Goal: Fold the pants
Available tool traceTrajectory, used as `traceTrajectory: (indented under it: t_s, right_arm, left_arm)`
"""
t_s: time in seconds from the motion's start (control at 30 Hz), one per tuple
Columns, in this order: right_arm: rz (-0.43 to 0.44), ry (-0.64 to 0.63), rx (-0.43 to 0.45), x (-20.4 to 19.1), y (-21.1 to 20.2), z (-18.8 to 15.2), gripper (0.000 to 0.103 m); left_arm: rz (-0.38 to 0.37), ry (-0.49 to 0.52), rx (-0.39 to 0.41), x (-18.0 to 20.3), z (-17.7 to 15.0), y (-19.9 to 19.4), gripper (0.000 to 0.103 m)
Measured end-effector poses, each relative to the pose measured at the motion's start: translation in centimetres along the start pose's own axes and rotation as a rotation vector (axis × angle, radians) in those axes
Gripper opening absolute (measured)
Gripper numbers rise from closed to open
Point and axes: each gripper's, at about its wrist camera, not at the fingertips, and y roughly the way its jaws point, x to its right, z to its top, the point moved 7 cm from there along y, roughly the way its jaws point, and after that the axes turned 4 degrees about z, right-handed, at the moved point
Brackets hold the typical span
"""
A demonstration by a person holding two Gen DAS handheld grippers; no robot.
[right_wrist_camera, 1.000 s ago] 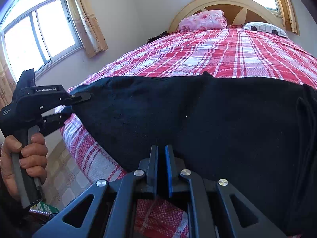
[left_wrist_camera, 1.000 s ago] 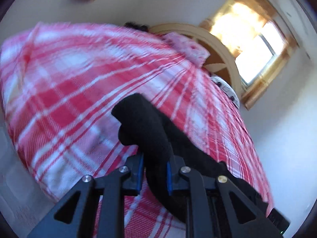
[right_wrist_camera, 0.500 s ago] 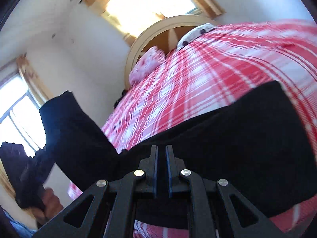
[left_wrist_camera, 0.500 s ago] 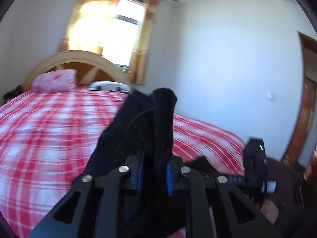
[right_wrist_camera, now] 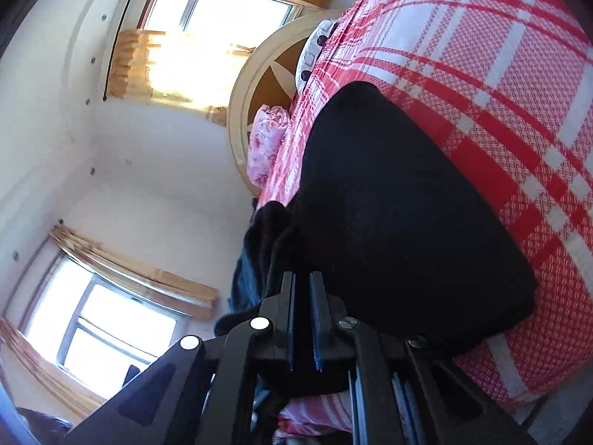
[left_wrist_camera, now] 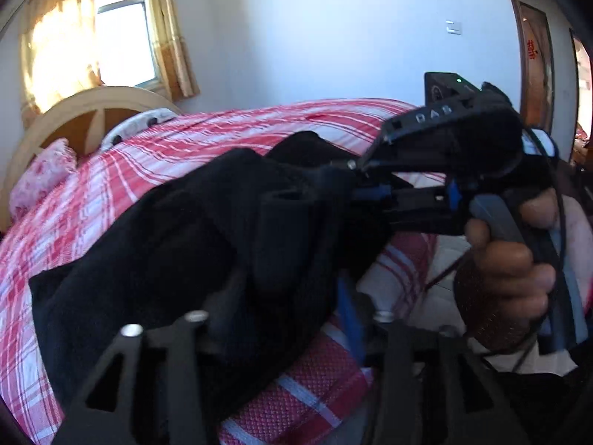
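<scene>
The black pants (left_wrist_camera: 178, 244) lie doubled over on the red and white checked bed (left_wrist_camera: 129, 163). My left gripper (left_wrist_camera: 281, 296) is shut on a thick bunch of the pants' edge, which hides its fingertips. My right gripper (left_wrist_camera: 355, 178) shows in the left wrist view, held by a hand, shut on the pants' edge close beside the left one. In the right wrist view the right gripper (right_wrist_camera: 302, 289) is shut on the black pants (right_wrist_camera: 389, 204), with a loose fold (right_wrist_camera: 267, 233) hanging to its left.
A curved wooden headboard (left_wrist_camera: 85, 111) with a pink pillow (left_wrist_camera: 40, 181) and a white pillow (left_wrist_camera: 137, 126) stands at the bed's far end. Windows with yellow curtains (right_wrist_camera: 178, 59) are behind it. A door (left_wrist_camera: 533, 63) is at the right.
My left gripper has swung across with its end of the pants and now sits next to my right gripper. The pants have gone from spread out to doubled over. The right wrist view has rolled.
</scene>
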Motion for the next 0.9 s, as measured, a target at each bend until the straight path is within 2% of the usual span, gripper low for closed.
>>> traceTrajectory:
  t_s: [0.07,0.1,0.13,0.2,0.27,0.37,0.47,0.57,0.67,0.77,0.83,0.9]
  right_arm:
    - [0.023,0.005,0.000,-0.4,-0.2,0.2,0.019]
    - [0.032,-0.002,0.003,-0.7,-0.3,0.3,0.032]
    - [0.047,-0.013,0.008,-1.1,-0.6,0.3,0.051]
    - [0.067,-0.031,0.027,-1.9,-1.3,0.2,0.066]
    - [0.051,-0.064,0.032,-2.5,-1.3,0.4,0.067]
    - [-0.031,-0.140,-0.017,-2.7,0.1,0.6,0.067]
    - [-0.077,-0.222,-0.042,-3.4,1.3,-0.2,0.067]
    - [-0.201,-0.385,-0.081,-4.5,2.9,-2.1,0.064]
    - [-0.291,-0.520,-0.107,-5.2,4.0,-3.9,0.058]
    - [-0.395,-0.641,-0.096,-5.4,4.4,-4.8,0.047]
    - [-0.418,-0.673,-0.100,-5.5,4.4,-5.1,0.036]
    - [-0.442,-0.695,-0.098,-5.6,4.4,-5.4,0.032]
  left_arm:
    - [-0.008,-0.034,0.007,-1.2,0.4,-1.0,0.070]
    - [-0.001,-0.058,0.014,-1.9,0.6,-1.6,0.073]
    - [0.015,-0.093,0.024,-3.0,0.8,-2.4,0.073]
    - [0.040,-0.162,0.041,-4.9,1.2,-3.6,0.074]
    - [0.072,-0.232,0.052,-7.2,1.3,-4.6,0.074]
    - [0.124,-0.322,0.025,-10.0,0.3,-4.3,0.073]
    - [0.194,-0.402,-0.060,-12.2,-1.6,-3.0,0.064]
    - [0.224,-0.432,-0.128,-12.5,-2.6,-1.9,0.064]
    - [0.278,-0.415,-0.157,-12.2,-2.9,-1.3,0.066]
    - [0.316,-0.408,-0.191,-12.2,-3.5,-1.4,0.068]
    - [0.330,-0.406,-0.204,-12.4,-3.4,-1.1,0.069]
    - [0.350,-0.400,-0.215,-12.6,-3.4,-1.0,0.072]
